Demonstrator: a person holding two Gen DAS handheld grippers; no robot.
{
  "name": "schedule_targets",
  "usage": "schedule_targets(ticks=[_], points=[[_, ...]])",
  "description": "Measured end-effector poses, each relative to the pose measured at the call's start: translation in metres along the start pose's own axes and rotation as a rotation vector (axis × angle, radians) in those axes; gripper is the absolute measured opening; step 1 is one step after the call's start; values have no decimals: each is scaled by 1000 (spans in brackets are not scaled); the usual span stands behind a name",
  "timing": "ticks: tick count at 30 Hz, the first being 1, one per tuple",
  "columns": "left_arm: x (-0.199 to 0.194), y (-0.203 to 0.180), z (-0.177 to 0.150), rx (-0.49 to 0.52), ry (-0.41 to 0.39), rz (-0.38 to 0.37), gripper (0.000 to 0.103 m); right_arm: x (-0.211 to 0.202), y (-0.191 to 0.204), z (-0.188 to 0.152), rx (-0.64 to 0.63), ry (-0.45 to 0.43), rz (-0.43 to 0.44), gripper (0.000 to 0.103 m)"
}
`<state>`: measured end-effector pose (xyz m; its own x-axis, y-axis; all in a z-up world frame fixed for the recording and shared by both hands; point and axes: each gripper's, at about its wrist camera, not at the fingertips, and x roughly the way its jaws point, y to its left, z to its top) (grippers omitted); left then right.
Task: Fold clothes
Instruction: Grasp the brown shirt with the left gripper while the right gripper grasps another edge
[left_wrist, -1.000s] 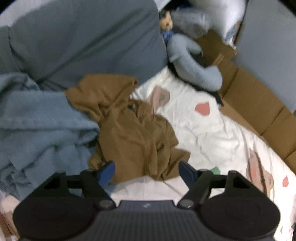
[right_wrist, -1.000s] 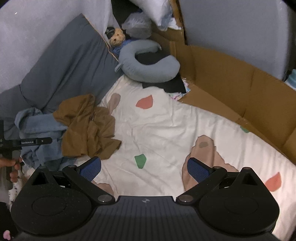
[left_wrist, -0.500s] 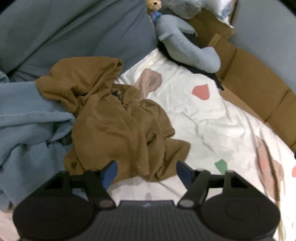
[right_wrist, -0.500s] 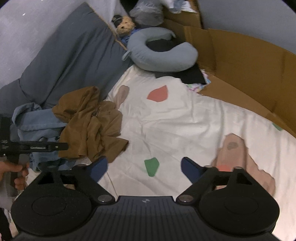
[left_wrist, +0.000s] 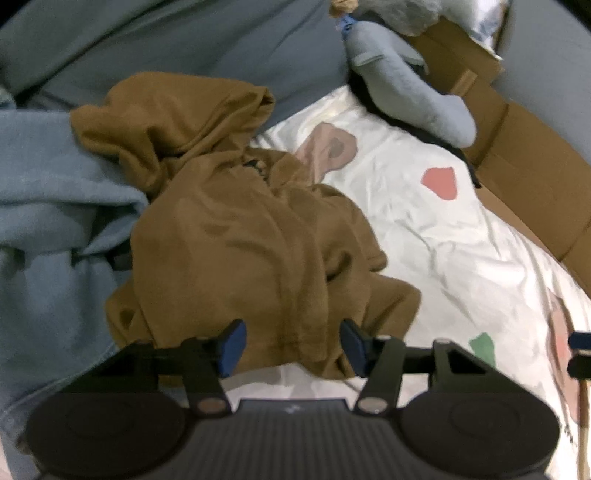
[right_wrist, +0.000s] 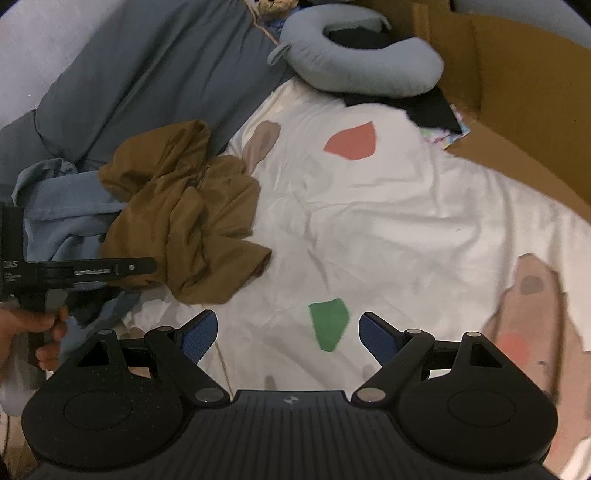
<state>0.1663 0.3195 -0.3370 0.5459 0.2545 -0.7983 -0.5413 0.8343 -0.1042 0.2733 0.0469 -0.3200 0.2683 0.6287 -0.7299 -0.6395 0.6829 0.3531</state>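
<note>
Bed with white patterned sheet (right_wrist: 388, 221), cardboard (right_wrist: 517, 92) along its right edge.
Brown garment (left_wrist: 240, 229) crumpled at left edge beside blue blanket (left_wrist: 55, 206); left claw (left_wrist: 290, 347) and right claw (right_wrist: 286, 336) both wide, empty.

A crumpled brown cotton garment (left_wrist: 236, 229) is lying on the white patterned bedsheet (right_wrist: 399, 229), overlapping a rumpled blue fleece garment (left_wrist: 55, 221) to its left. Behind both, a long grey pillow (right_wrist: 147, 74) is lying, with a curved grey neck cushion (right_wrist: 362, 70) to its right.

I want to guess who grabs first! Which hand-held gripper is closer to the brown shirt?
Left. The left hand-held gripper hangs open right at the brown shirt; the right hand-held gripper is off beside it, over the white sheet.
</note>
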Motion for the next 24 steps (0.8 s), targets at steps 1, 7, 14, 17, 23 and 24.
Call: schedule_targets(ticks=[1,7,14,17,23,24], points=[[3,2,0,-13,2,-7,48,4,2,-1,-5,0,4,88],[1,7,2,-55,-24,-15,8,26,11,-7,-2,2,45,88],[-47,28,2,-88,-83,14,5,53,15,-8,23,21,69,88],[-68,44,4,-103,-98,37,4,61,18,-6,29,26,88,88],[-103,71,12,-86,-134,89,4,70,25,-3,29,34,105,88],[-109,76,13,-82,-139,99,4,72,26,-3,30,36,105,88]])
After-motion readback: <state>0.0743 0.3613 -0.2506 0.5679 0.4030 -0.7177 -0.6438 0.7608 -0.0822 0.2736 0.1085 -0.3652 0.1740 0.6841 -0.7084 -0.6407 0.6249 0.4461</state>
